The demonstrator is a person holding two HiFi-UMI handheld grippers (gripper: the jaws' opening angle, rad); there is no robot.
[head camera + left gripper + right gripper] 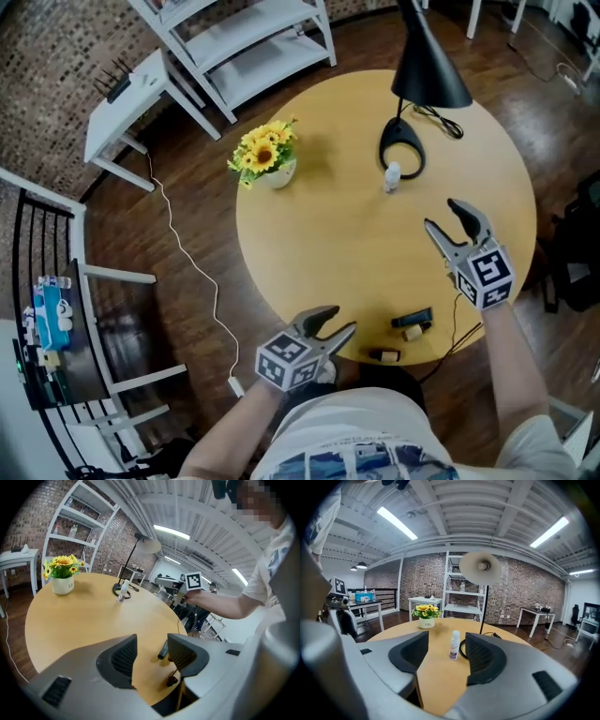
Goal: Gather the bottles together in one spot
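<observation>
A small white bottle (392,176) stands upright beside the lamp base (401,150); it also shows in the right gripper view (453,645), far off beyond the jaws. A dark bottle (412,319) lies on its side near the table's front edge, with a small brown bottle (382,355) lying closer to the rim. My right gripper (441,214) hovers open above the table's right part, nothing between its fingers. My left gripper (339,319) is open at the front edge, left of the dark bottle (162,649), and holds nothing.
The round yellow table (319,244) carries a pot of sunflowers (267,159) at its left and a black lamp (427,66) at the back. A white shelf unit (253,47) and a white side table (127,103) stand beyond. A cable (187,262) runs over the floor.
</observation>
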